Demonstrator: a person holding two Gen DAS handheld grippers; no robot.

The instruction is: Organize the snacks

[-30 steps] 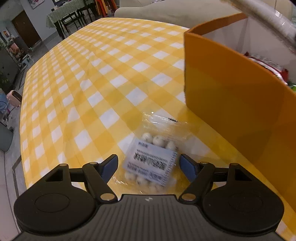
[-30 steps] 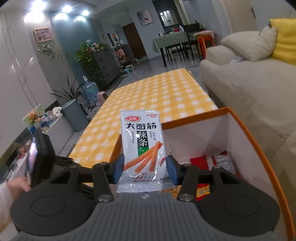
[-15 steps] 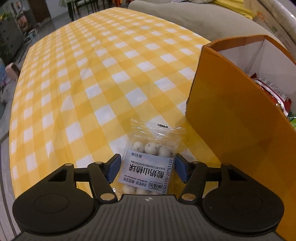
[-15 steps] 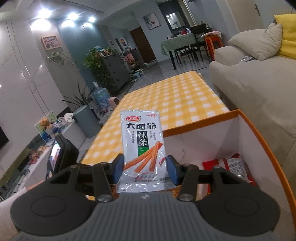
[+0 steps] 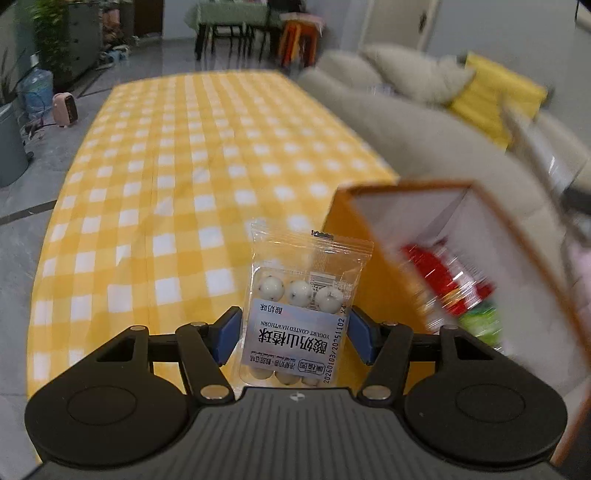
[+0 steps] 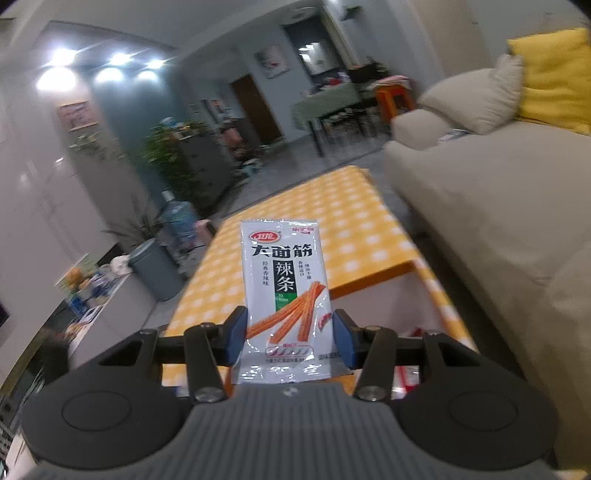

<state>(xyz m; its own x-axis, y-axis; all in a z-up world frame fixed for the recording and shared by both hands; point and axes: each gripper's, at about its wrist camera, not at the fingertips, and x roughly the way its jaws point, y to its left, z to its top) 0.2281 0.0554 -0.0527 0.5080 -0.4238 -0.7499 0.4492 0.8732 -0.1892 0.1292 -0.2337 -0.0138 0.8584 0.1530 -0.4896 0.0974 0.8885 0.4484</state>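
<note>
A clear bag of white yogurt-coated hawthorn balls (image 5: 306,291) stands upright between the blue pads of my left gripper (image 5: 294,334), which is shut on it and holds it above the yellow checked table (image 5: 192,155). Just to its right is the open orange box (image 5: 373,280), with red and green snack packets (image 5: 439,273) blurred inside. My right gripper (image 6: 290,339) is shut on a white spicy-strip packet (image 6: 284,280) held upright over the near side of the box. The box's orange far rim (image 6: 369,282) shows behind the packet.
A beige sofa (image 6: 498,206) with a yellow cushion (image 6: 554,74) runs along the table's right side. A grey bin (image 6: 155,269), a water bottle and plants stand on the floor to the left. A dining table with chairs (image 5: 236,22) is at the back.
My left gripper closed on the hawthorn ball bag and lifted it off the table beside the box. My right gripper rose with the spicy-strip packet still in it.
</note>
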